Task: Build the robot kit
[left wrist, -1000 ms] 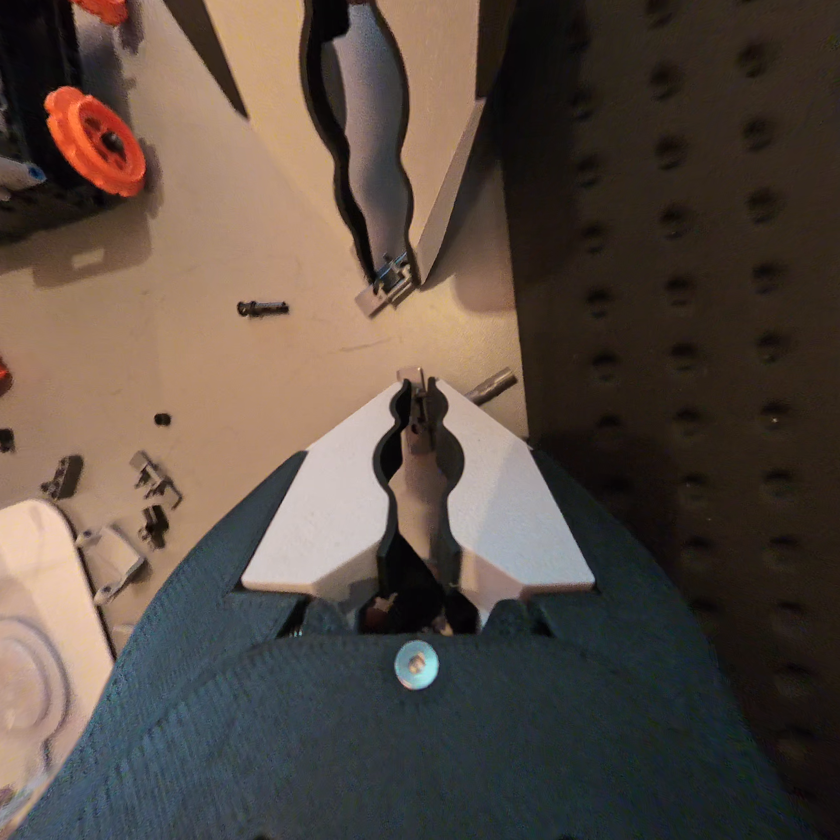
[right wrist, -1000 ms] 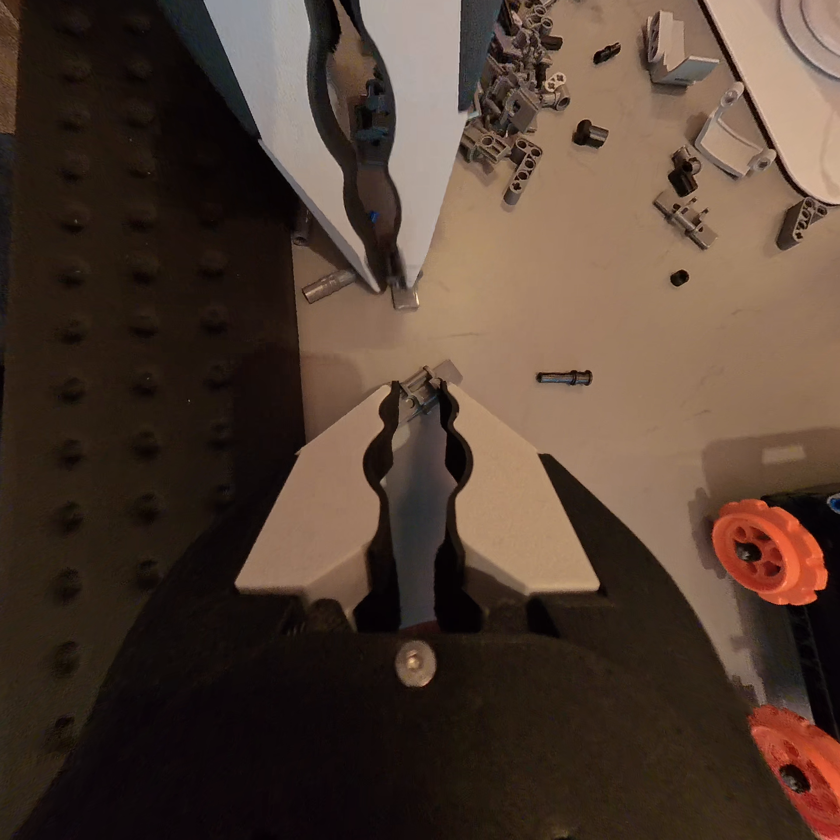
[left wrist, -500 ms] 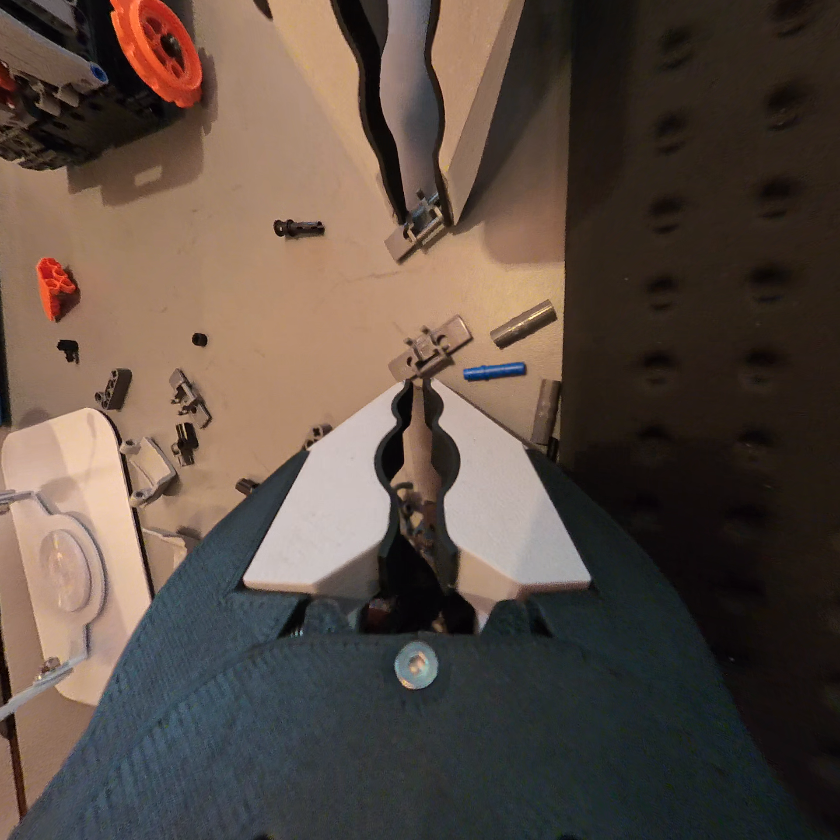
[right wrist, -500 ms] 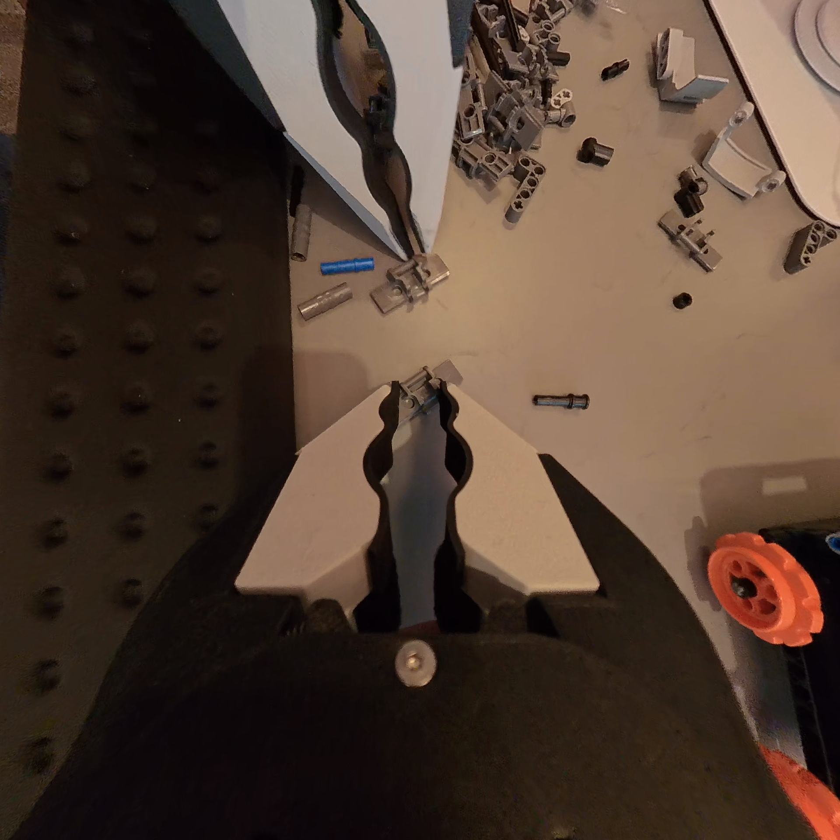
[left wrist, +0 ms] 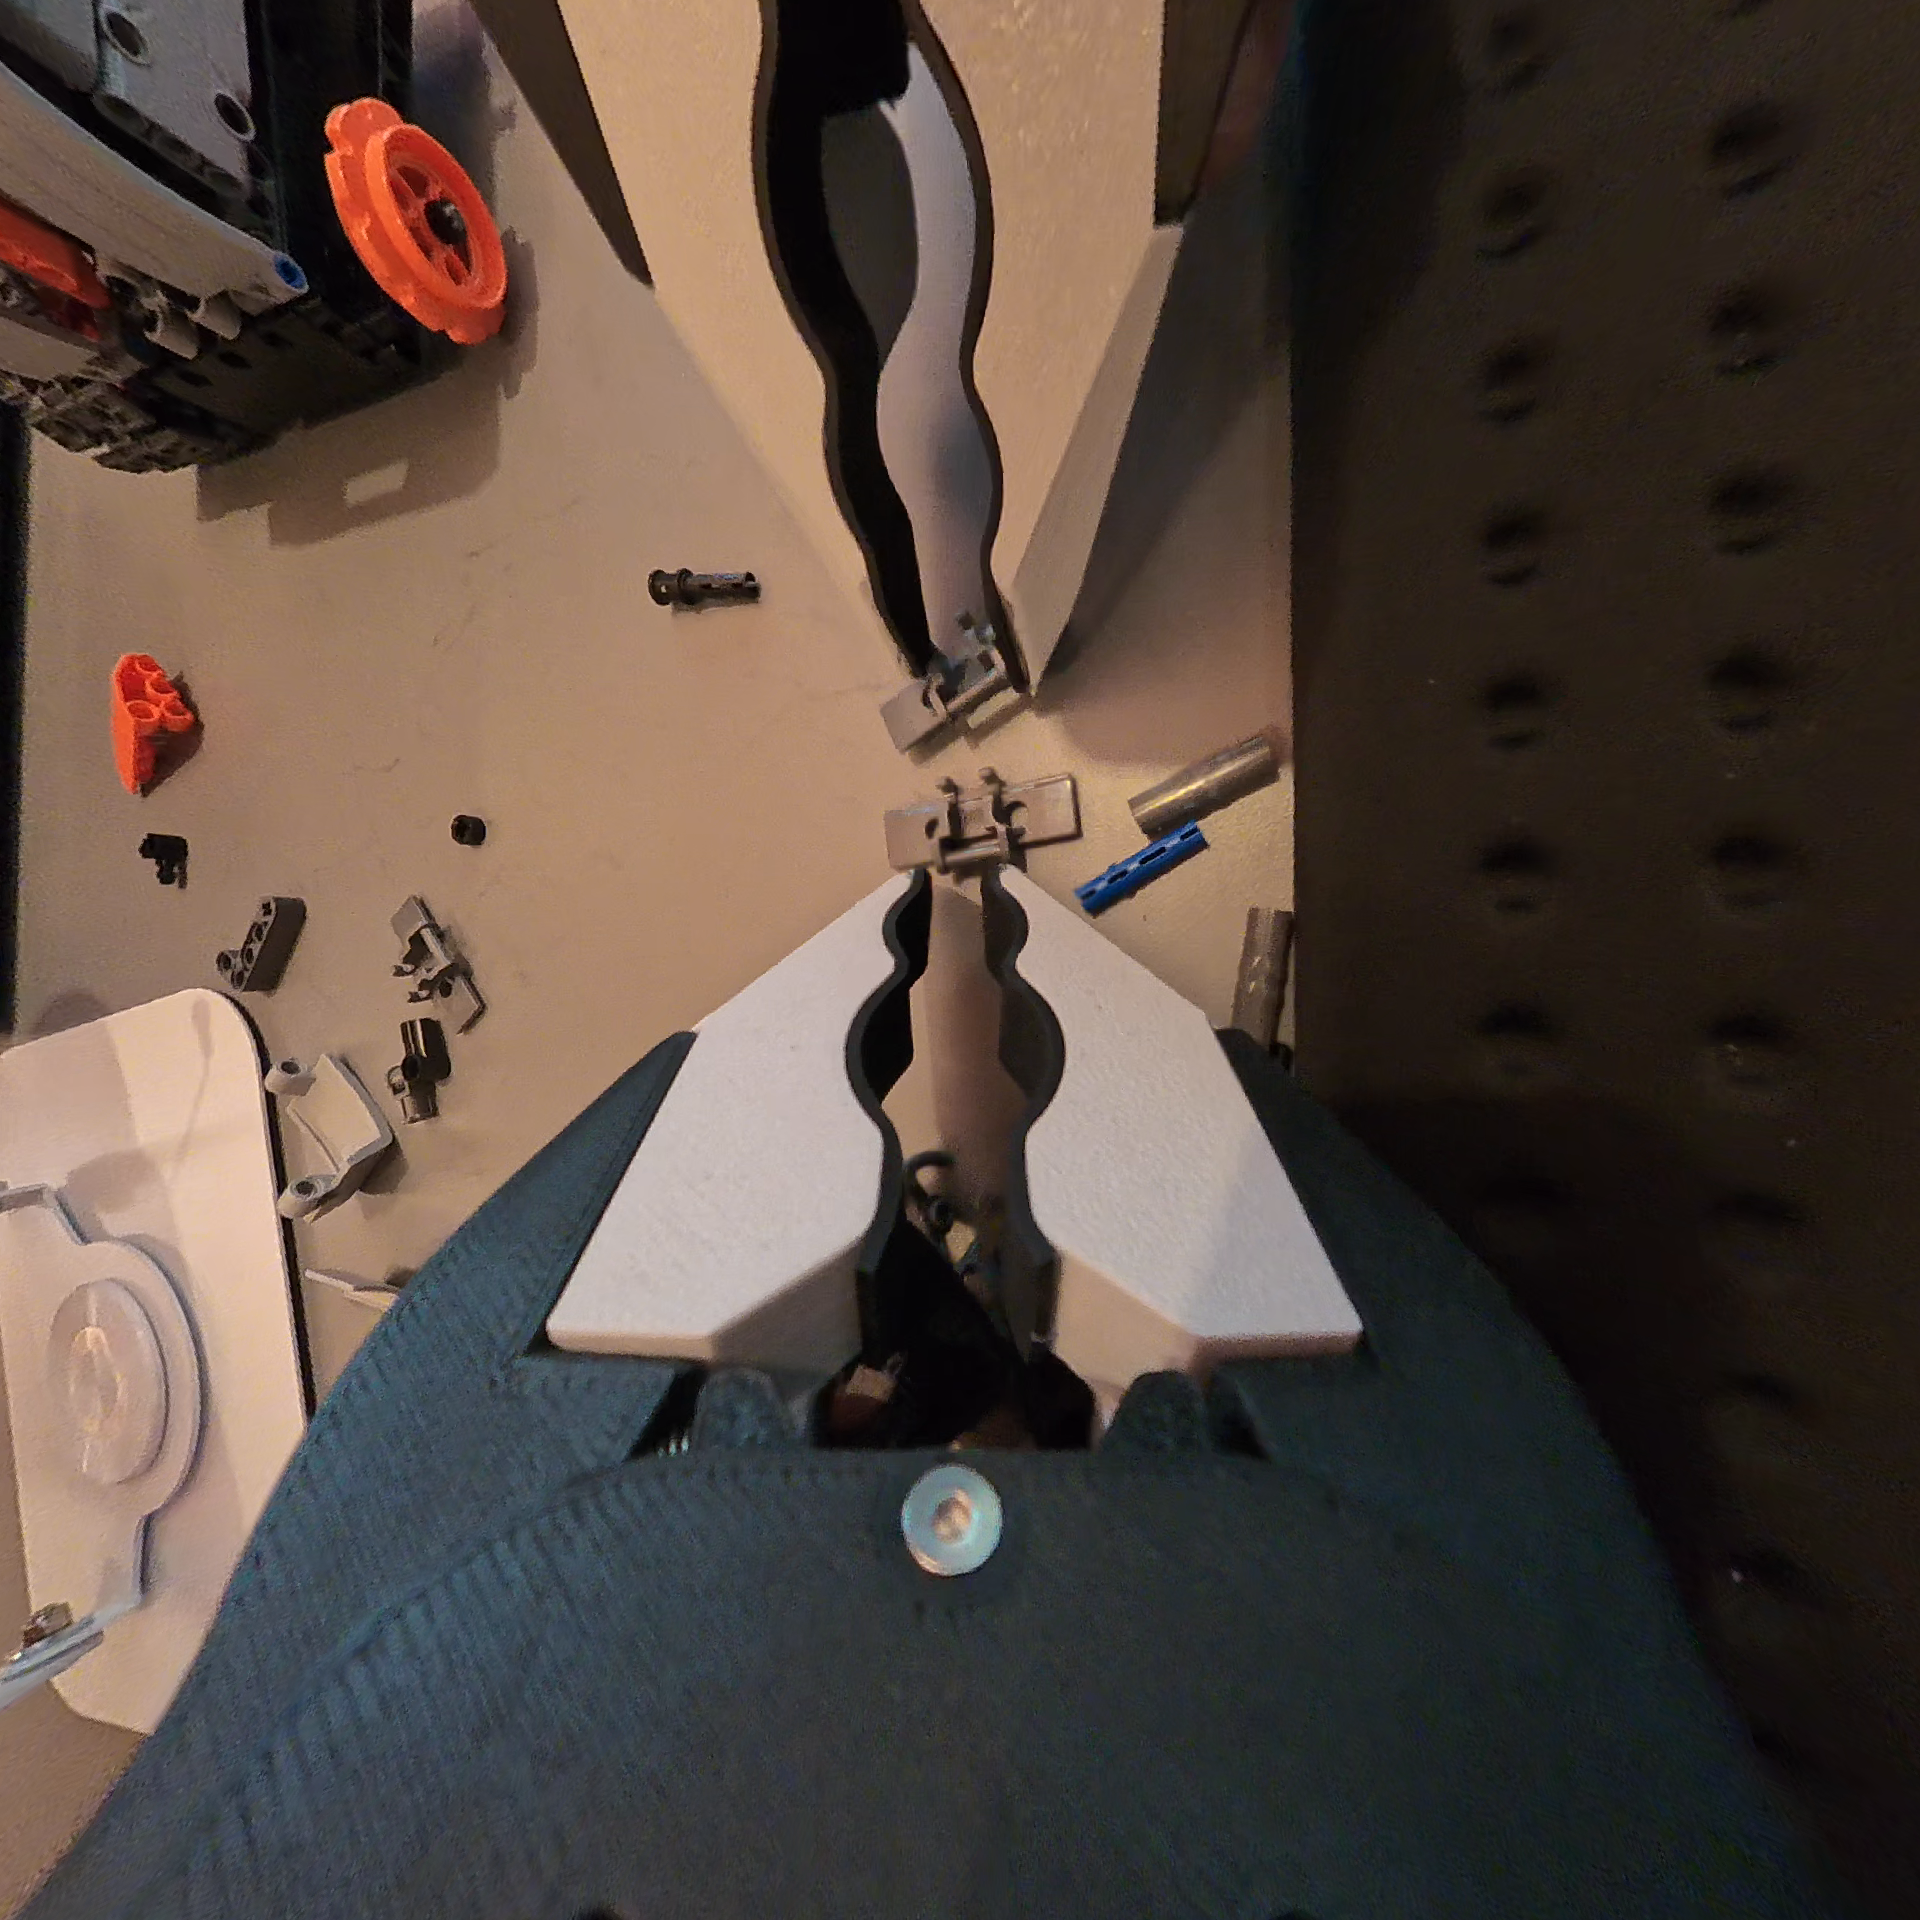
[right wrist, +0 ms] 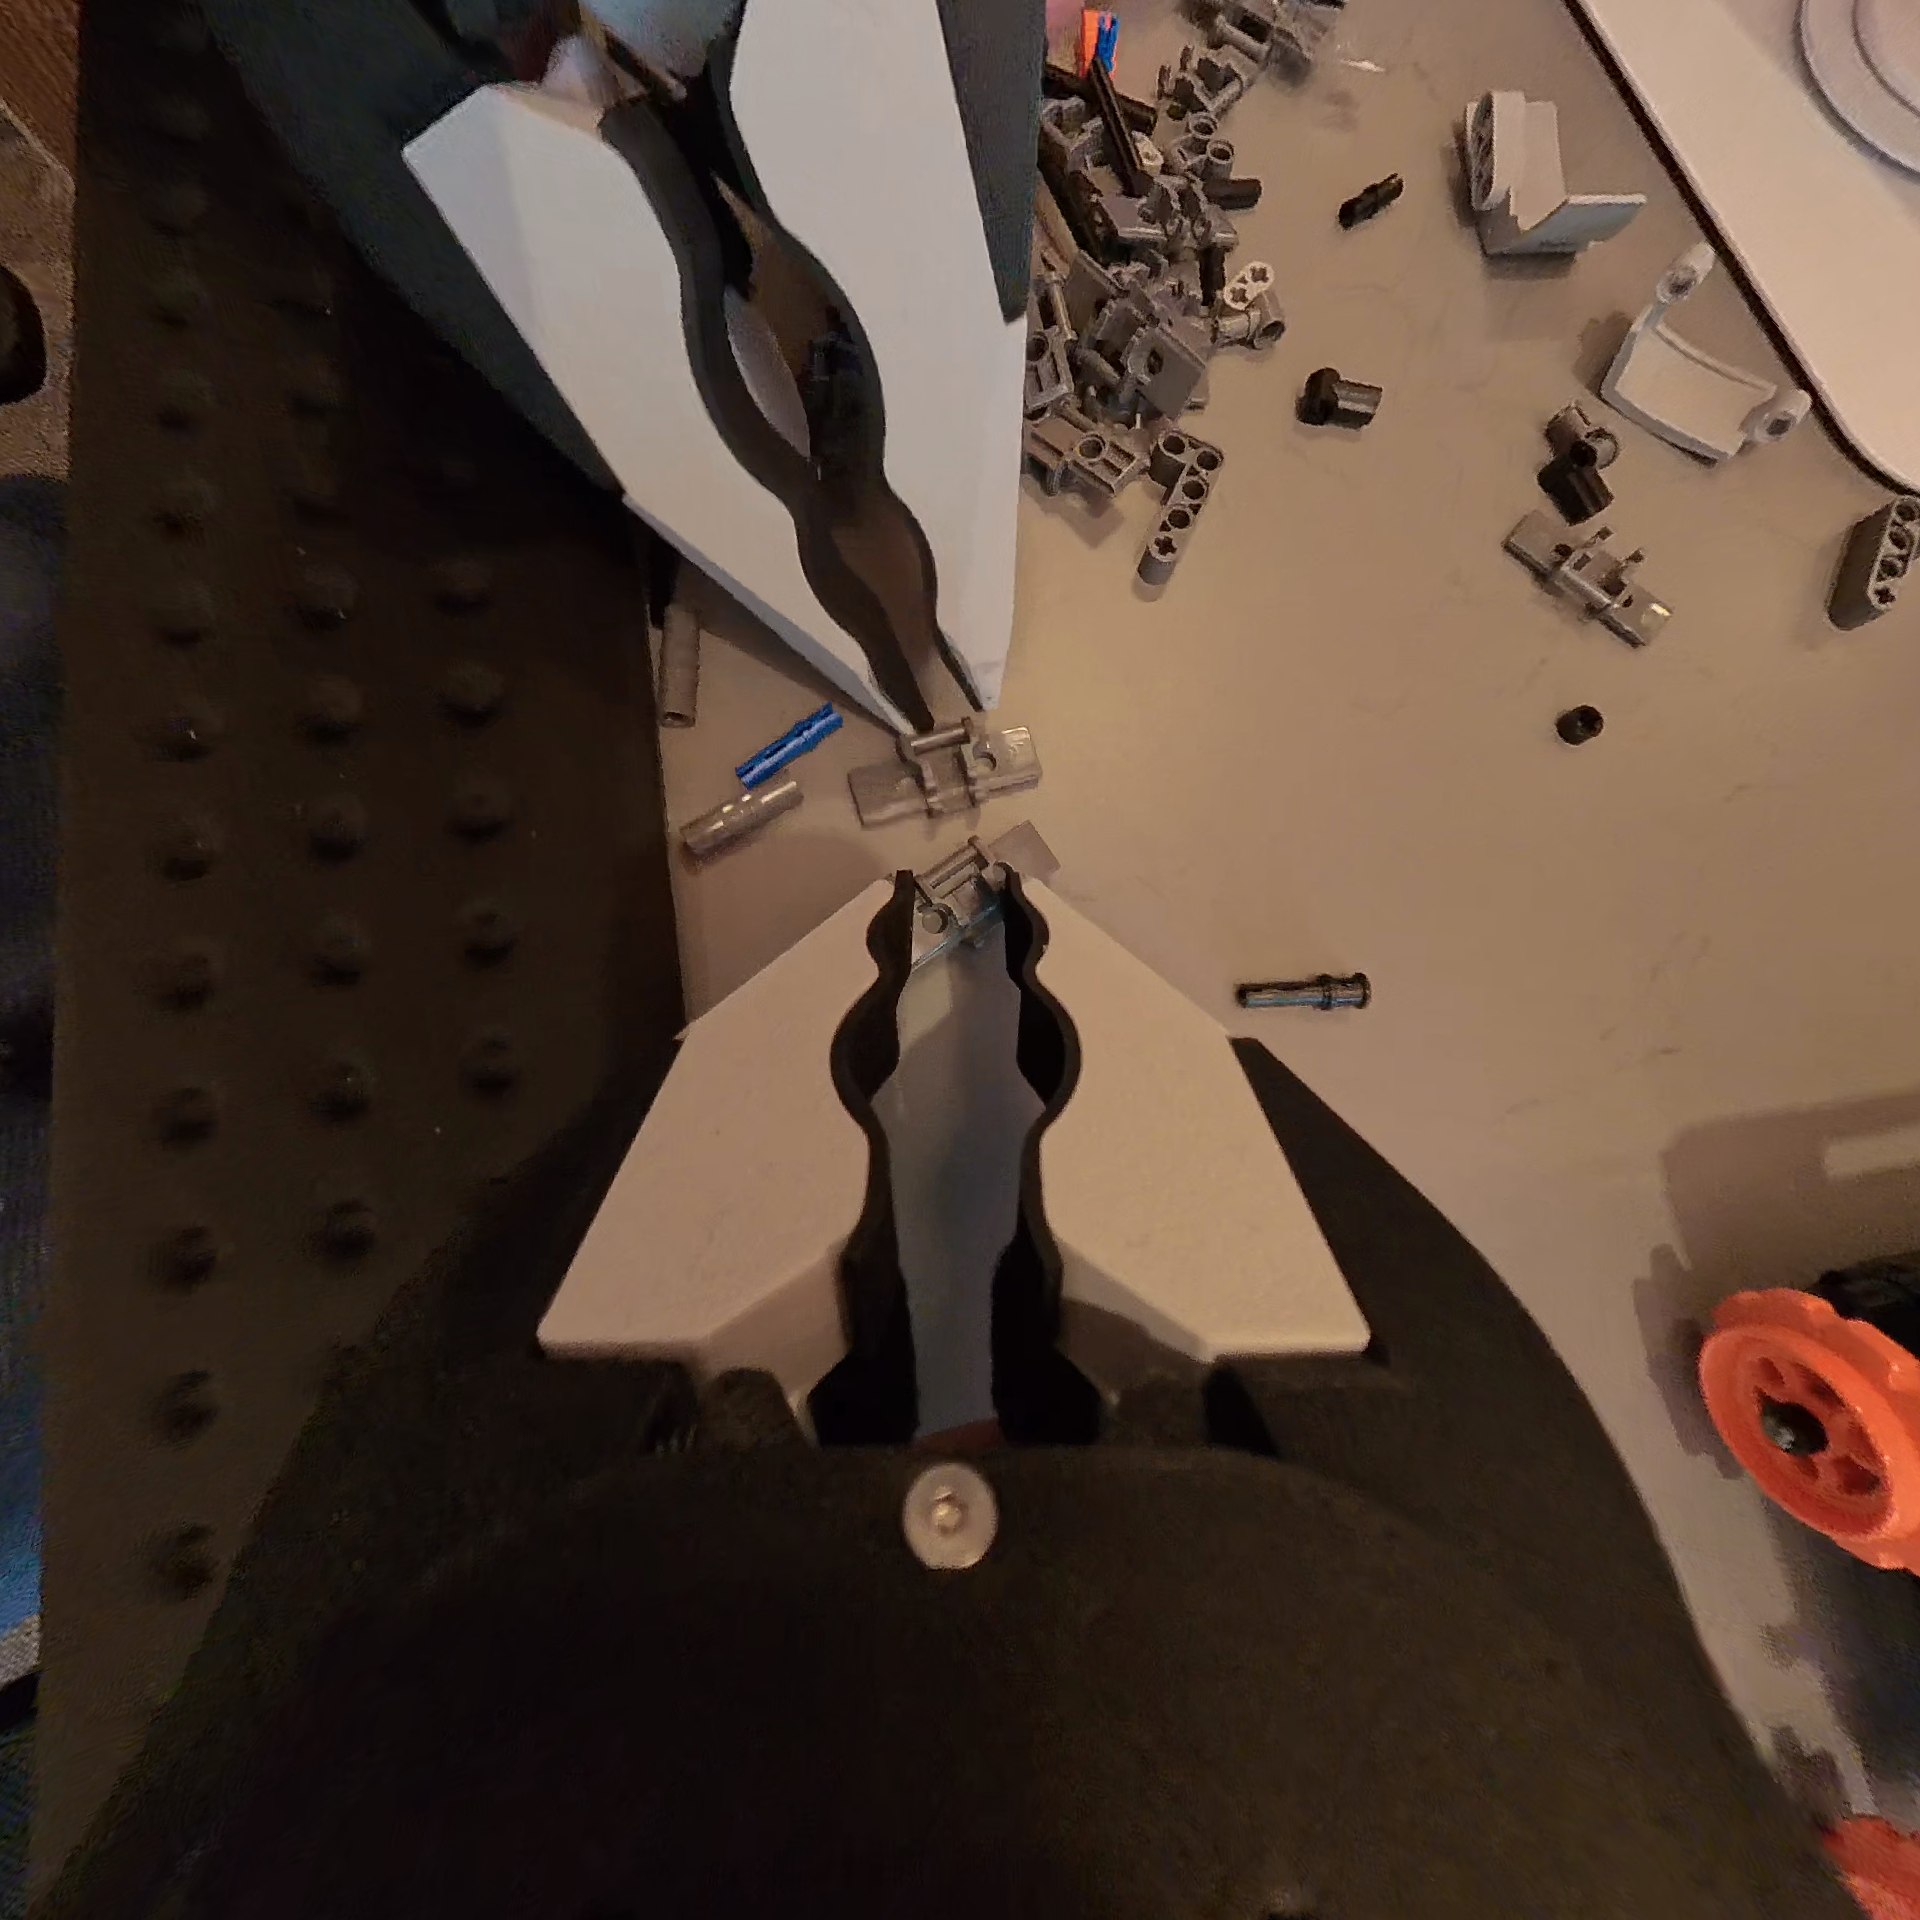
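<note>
My left gripper has its jaws close together on the small bar of a flat grey hinge-like piece, which sits crosswise, low over the table. This gripper also shows far off in the right wrist view, with that piece at its tips. My right gripper is shut on a second grey hinge piece that sticks out past its tips. It faces the left gripper, a short gap away, and shows in the left wrist view with its piece.
A black studded baseplate borders the table. A blue pin and a grey tube lie beside the pieces, and a black pin lies farther off. Also here are a pile of grey parts, an orange-wheeled dark build and a white tray. Both grippers' tips are close together, under 4 cm apart.
The left gripper's piece went from edge-on between the jaws to flat and crosswise at the tips. The blue pin turned. The right gripper kept its hold, and the two pieces are now closer together.
</note>
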A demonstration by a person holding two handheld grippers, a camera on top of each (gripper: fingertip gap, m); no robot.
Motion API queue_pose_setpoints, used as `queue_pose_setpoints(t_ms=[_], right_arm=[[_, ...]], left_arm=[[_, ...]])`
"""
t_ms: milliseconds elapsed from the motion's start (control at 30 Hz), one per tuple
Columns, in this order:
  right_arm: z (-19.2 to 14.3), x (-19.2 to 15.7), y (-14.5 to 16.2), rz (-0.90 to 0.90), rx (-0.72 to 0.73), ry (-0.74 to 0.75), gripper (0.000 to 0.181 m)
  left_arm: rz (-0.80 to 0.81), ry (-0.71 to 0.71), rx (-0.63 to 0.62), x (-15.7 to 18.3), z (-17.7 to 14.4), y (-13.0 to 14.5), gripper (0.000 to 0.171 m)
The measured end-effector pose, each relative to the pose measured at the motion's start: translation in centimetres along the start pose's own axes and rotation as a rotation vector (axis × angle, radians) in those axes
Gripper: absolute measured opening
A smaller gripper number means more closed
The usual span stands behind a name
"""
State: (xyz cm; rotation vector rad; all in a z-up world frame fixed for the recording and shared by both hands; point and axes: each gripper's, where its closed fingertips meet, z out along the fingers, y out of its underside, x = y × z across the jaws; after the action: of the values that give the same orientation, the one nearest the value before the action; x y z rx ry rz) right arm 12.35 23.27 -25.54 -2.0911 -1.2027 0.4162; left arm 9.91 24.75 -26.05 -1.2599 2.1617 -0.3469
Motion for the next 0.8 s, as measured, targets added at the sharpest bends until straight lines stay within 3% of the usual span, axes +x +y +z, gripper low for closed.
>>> queue_pose_setpoints(t_ms=[267, 800], right_arm=[[0.51, 0.31, -0.48, 0.022, 0.0, 0.01, 0.015], [0.62, 0.92, -0.53, -0.175, -0.066, -0.024, 0.015]], left_arm=[[0.002, -0.014, 0.015, 0.3, 0.28, -0.62, 0.009], [0.025, 0.031, 0.053, 0.07, 0.59, -0.72, 0.004]])
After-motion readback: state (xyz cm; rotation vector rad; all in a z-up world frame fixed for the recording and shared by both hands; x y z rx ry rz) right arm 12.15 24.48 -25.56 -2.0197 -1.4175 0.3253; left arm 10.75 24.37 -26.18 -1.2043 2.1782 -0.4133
